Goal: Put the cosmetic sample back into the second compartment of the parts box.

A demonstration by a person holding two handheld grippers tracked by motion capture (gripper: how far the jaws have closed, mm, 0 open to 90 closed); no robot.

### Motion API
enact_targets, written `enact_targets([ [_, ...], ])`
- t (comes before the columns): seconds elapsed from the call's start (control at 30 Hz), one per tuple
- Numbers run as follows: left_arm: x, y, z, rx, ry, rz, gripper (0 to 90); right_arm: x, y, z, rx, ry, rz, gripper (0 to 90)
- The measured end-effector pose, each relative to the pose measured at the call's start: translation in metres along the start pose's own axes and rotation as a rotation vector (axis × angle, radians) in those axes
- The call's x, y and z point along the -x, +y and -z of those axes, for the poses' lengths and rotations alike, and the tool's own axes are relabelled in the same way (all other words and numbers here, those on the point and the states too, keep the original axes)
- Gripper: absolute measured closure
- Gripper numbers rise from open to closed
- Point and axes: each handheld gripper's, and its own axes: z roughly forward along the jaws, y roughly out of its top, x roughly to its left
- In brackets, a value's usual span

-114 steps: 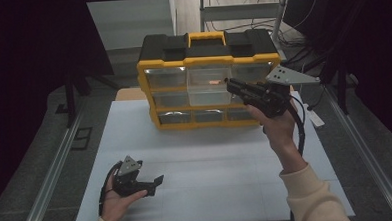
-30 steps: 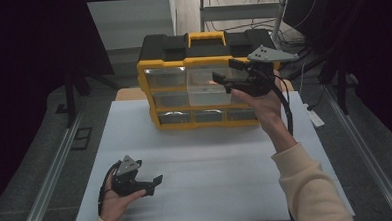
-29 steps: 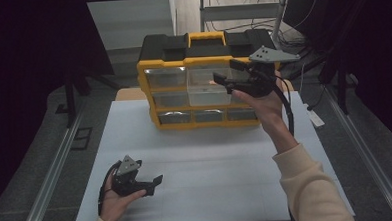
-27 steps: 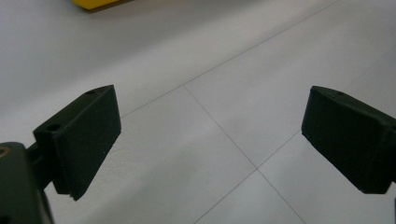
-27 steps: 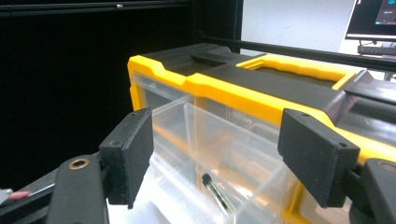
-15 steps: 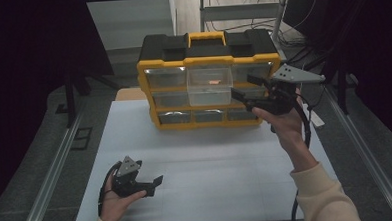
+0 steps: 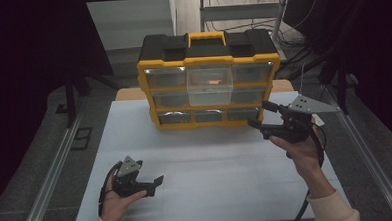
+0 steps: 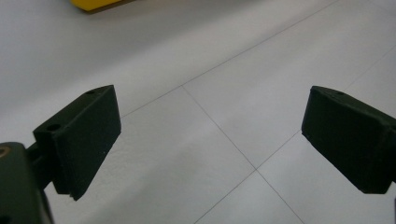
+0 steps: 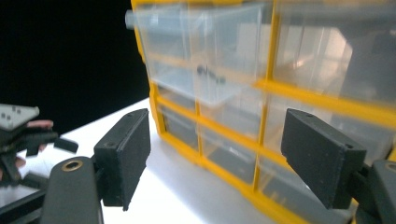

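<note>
Colours here are pretty simple. The organizer (image 7: 209, 85) just ahead of the right claw (image 7: 263, 115) has a bright yellow frame, a black top with a yellow handle, and clear see-through drawers (image 7: 210, 87); the pulled-out middle one has a little orange bit inside. Both claws are matte black, the left claw (image 7: 154, 181) included, each with a grey triangle plate on top. The table (image 7: 211, 155) under them is plain white with thin grey seam lines. The sleeve cuff (image 7: 331, 209) behind the right claw is cream.
</note>
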Motion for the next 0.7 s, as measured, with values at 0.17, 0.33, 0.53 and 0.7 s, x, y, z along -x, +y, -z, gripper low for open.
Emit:
enact_targets([
  [0.17,0.000,0.000,0.000,0.004,0.002,0.001,5.3,0.003,-0.024,0.007,-0.031,0.000,-0.011,24.8],
  [0.33,0.000,0.000,-0.001,0.002,0.003,-0.005,5.3,0.005,-0.042,0.012,-0.054,-0.008,-0.021,24.7],
  [0.53,0.000,0.000,-0.002,0.002,0.002,-0.005,5.3,0.012,-0.073,0.018,-0.108,-0.017,-0.028,24.5],
  [0.7,0.001,-0.001,-0.002,0.000,0.005,-0.006,5.3,0.019,-0.099,0.026,-0.155,-0.036,-0.050,24.6],
])
